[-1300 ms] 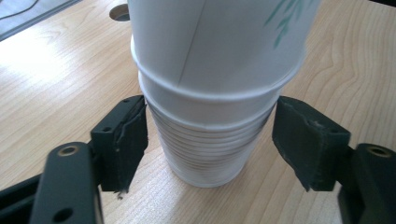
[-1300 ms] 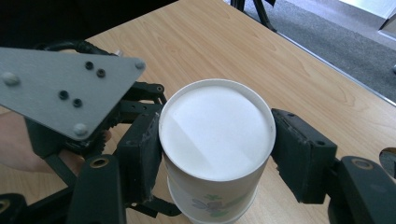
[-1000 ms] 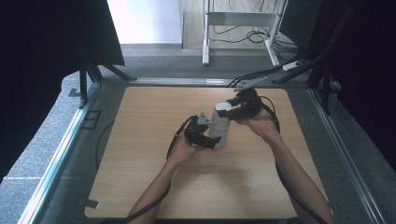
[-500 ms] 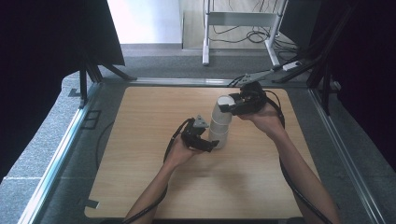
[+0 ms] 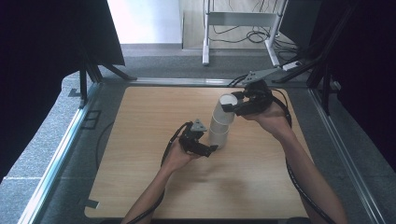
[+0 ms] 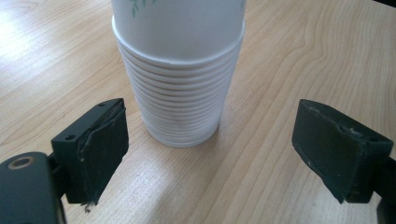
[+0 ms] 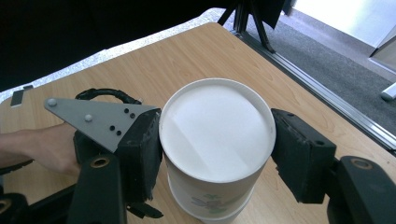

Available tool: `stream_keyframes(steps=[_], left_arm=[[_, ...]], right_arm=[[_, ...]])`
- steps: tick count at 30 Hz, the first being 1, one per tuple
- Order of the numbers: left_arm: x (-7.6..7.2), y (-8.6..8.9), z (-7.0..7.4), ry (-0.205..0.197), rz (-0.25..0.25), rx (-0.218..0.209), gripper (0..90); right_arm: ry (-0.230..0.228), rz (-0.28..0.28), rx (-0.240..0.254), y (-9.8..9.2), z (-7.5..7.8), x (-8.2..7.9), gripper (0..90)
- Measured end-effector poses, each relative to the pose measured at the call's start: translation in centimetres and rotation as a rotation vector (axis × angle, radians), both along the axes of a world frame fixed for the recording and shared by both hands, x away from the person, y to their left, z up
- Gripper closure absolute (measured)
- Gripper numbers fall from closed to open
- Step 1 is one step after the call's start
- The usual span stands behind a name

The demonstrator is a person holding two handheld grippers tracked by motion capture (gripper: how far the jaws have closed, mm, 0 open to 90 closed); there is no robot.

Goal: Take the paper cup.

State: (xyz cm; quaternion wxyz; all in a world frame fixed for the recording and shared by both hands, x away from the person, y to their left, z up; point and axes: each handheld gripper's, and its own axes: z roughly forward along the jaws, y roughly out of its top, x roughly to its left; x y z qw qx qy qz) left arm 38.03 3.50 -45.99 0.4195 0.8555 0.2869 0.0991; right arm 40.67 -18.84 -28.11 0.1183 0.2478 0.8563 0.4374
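A stack of white paper cups (image 5: 218,136) stands upside down on the wooden table (image 5: 140,121). My right gripper (image 5: 229,103) is shut on the top cup (image 5: 225,111) and holds it partly raised off the stack. In the right gripper view both pads press the sides of that cup (image 7: 217,130), whose flat bottom faces up. My left gripper (image 5: 210,148) sits low at the foot of the stack. Its jaws have just been opening and now stand wide, one on each side of the stack (image 6: 180,88) without touching it.
Metal rails (image 5: 60,154) border the table on the left and the right. Dark stands and cables (image 5: 261,79) lie beyond the far edge. My left hand and its grey plate (image 7: 93,119) lie just behind the cup in the right gripper view.
My right gripper has risen with the top cup, drawing it up out of the stack. The left gripper stayed at the foot of the stack.
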Motion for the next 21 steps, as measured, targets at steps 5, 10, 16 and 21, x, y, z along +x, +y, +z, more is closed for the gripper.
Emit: stream_keyframes(steps=[5, 10, 16, 21], left_arm=[[-0.5, 0.2, 0.0, 0.006, -0.015, -0.001, 9.4], [-1.3, 0.5, -0.1, 0.012, -0.020, -0.009, 8.7], [-2.1, 0.9, -0.2, 0.022, -0.026, -0.029, 6.4], [-2.9, 1.0, -0.2, 0.017, -0.036, -0.030, 4.7]], right_arm=[[-0.006, 0.008, -0.002, -0.2, 0.3, -0.7, 37.4], [-0.015, 0.022, 0.006, -0.8, 0.2, -1.5, 37.4], [-0.018, 0.036, 0.010, -1.3, -0.2, -2.5, 37.4], [-0.026, 0.050, 0.011, -1.7, -0.5, -3.4, 37.5]])
